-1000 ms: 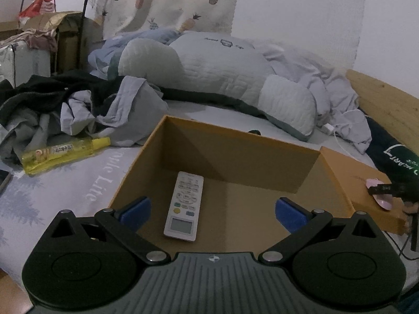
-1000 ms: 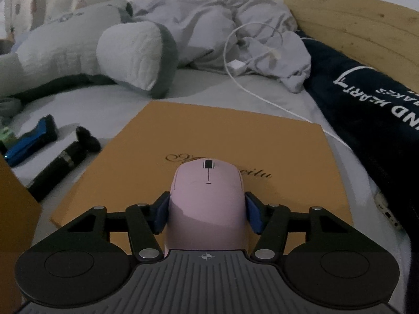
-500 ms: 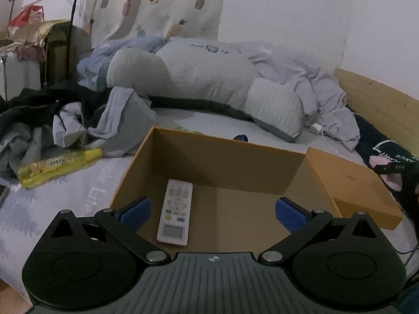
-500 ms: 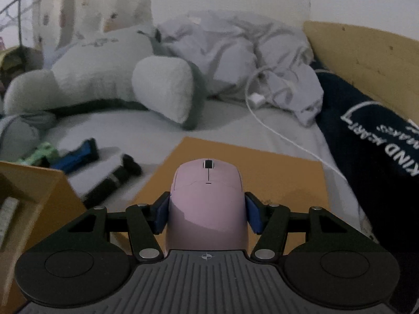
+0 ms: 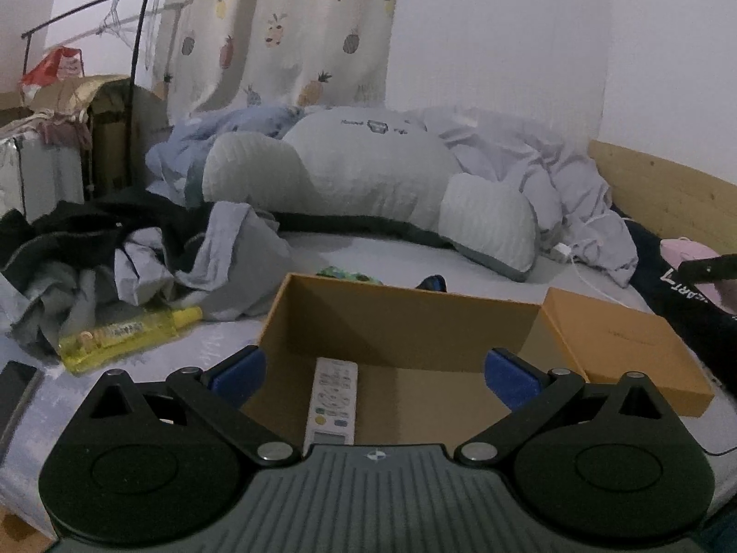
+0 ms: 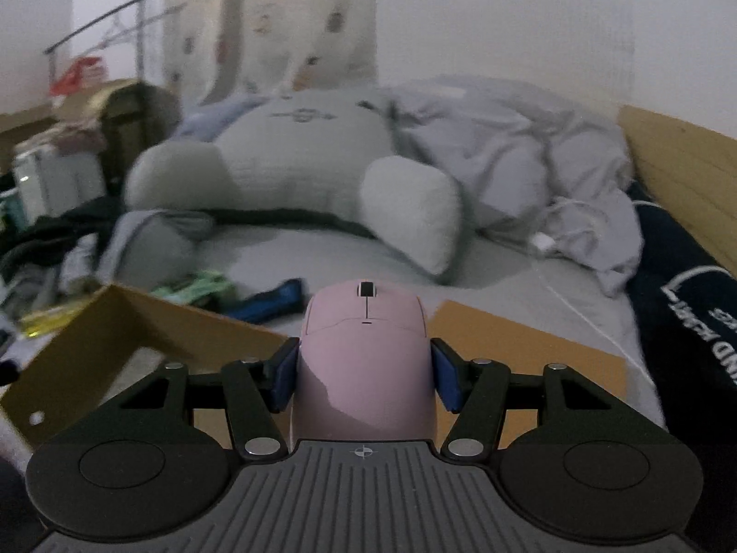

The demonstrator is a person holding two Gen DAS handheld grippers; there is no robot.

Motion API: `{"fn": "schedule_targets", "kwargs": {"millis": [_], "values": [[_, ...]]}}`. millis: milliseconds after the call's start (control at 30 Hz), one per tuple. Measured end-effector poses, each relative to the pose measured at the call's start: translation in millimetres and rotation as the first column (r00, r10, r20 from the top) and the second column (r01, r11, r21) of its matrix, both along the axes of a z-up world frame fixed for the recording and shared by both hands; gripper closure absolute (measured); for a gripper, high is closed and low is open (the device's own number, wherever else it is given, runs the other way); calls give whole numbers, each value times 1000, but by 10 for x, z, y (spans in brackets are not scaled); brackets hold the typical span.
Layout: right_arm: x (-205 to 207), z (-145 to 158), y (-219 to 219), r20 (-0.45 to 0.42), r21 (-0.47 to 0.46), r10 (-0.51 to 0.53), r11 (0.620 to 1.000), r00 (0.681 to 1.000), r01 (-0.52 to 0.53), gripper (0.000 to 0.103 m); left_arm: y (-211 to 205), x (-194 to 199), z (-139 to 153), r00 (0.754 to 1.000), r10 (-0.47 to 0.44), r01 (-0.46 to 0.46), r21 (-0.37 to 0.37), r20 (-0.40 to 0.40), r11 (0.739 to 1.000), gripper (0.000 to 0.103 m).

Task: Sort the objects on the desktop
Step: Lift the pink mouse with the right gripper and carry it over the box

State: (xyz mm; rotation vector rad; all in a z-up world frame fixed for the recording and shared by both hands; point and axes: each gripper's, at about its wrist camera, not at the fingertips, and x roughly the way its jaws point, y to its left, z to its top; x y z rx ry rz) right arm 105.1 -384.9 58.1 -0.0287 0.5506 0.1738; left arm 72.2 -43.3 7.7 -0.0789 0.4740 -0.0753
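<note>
My right gripper (image 6: 364,375) is clamped on the pink mouse (image 6: 365,359), both blue pads pressed to its flanks, and carries it in the air near the open cardboard box (image 5: 414,318), above the edge of the box lid (image 6: 529,345). My left gripper (image 5: 374,375) has its fingers spread wide with nothing between them and hovers at the near side of the box.

Status, as judged from these views:
- Inside the box: one white remote control (image 5: 332,401), flat on the floor.
- In transit: the mouse, not yet over the box opening.
- Outside the box on the bed: yellow bottle (image 5: 124,334), blue item (image 6: 271,299), green packet (image 6: 195,286), dark phone (image 5: 16,387).

Sorting therefore appears partly complete; several objects remain loose.
</note>
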Motion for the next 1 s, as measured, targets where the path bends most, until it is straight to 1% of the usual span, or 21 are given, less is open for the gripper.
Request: {"fn": "schedule_targets", "kwargs": {"millis": [167, 333, 500, 700, 1000], "values": [[-144, 86, 345, -2, -1, 65, 998, 998, -65, 41, 70, -47, 49, 1000, 14, -14, 5, 16, 1000, 0], [-287, 171, 689, -5, -2, 130, 991, 991, -130, 41, 150, -66, 68, 999, 32, -32, -8, 21, 999, 0], [-398, 217, 1014, -9, -3, 179, 984, 984, -179, 41, 201, -99, 52, 1000, 24, -23, -7, 19, 1000, 0], [-349, 145, 1318, -32, -1, 198, 980, 980, -199, 41, 318, -108, 13, 1000, 14, -14, -28, 0, 1000, 0], [-202, -96, 1685, -97, -16, 228, 973, 969, -230, 41, 451, -89, -75, 999, 21, -23, -38, -37, 999, 0]]}}
